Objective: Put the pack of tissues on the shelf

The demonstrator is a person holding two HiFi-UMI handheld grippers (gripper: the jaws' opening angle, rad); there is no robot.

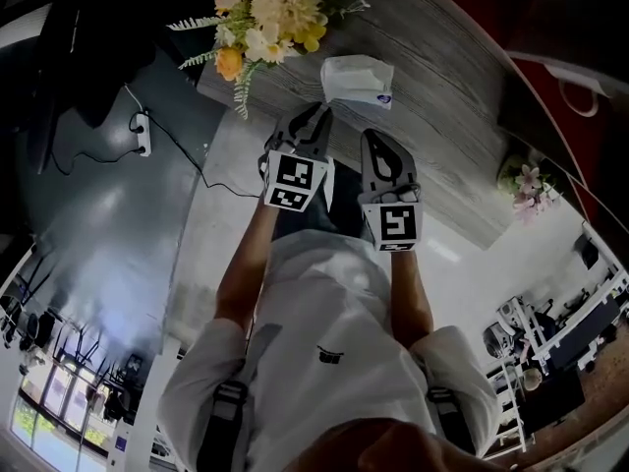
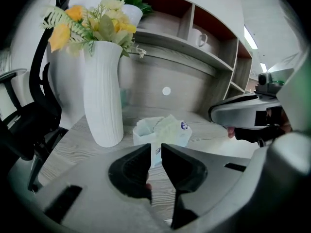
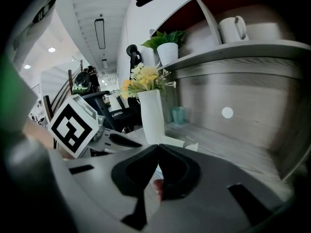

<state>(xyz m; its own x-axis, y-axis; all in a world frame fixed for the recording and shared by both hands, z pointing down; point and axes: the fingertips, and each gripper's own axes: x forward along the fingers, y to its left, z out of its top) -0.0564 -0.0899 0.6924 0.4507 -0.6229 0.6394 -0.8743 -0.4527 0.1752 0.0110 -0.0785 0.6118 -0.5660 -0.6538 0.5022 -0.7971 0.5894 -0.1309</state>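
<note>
The pack of tissues point(image 1: 357, 79) is white with a blue mark and lies on the wooden desk point(image 1: 442, 116), loose tissue sticking up. In the left gripper view the pack point(image 2: 163, 131) sits just beyond my left gripper point(image 2: 156, 148), whose jaws stand a narrow gap apart with nothing between them. My left gripper point(image 1: 313, 116) and right gripper point(image 1: 376, 141) hover side by side short of the pack. The right gripper point(image 3: 158, 149) is shut and empty, a corner of the pack point(image 3: 182, 143) showing past it. The shelf point(image 2: 194, 50) runs above the desk along the back wall.
A tall white vase point(image 2: 103, 96) of yellow flowers point(image 1: 265, 13) stands left of the pack. The shelf holds a white mug point(image 3: 232, 28) and a potted plant point(image 3: 167, 50). A black office chair point(image 2: 39, 106) stands off the desk's left end.
</note>
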